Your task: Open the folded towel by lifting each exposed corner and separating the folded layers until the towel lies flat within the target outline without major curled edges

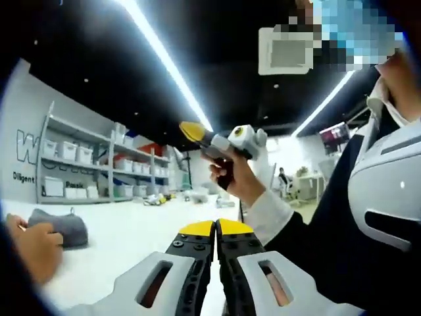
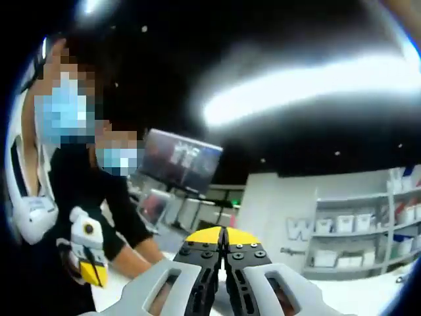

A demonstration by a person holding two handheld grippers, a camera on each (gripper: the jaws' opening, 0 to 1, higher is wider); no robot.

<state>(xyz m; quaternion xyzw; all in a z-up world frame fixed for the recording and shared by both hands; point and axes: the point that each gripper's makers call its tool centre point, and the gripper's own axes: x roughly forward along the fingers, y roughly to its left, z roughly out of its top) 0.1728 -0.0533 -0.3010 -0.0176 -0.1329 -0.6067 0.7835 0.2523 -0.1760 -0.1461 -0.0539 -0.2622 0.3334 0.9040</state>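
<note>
The grey towel (image 1: 58,226) lies bunched on the white table (image 1: 131,247) at the left of the left gripper view, with a hand (image 1: 29,249) just in front of it. My left gripper (image 1: 215,228) points across the table, well to the right of the towel, its yellow-tipped jaws shut on nothing. My right gripper (image 1: 193,131) is held up in the air by a hand, far above the table. In the right gripper view, my right gripper (image 2: 223,236) is shut and empty, aimed up at the room.
A person in dark clothes with a white vest (image 1: 385,191) stands close at the right. Shelves with white bins (image 1: 79,164) line the far wall. Another gripper (image 2: 91,263) shows low at the left beside a dark sleeve. A wall screen (image 2: 181,158) hangs behind.
</note>
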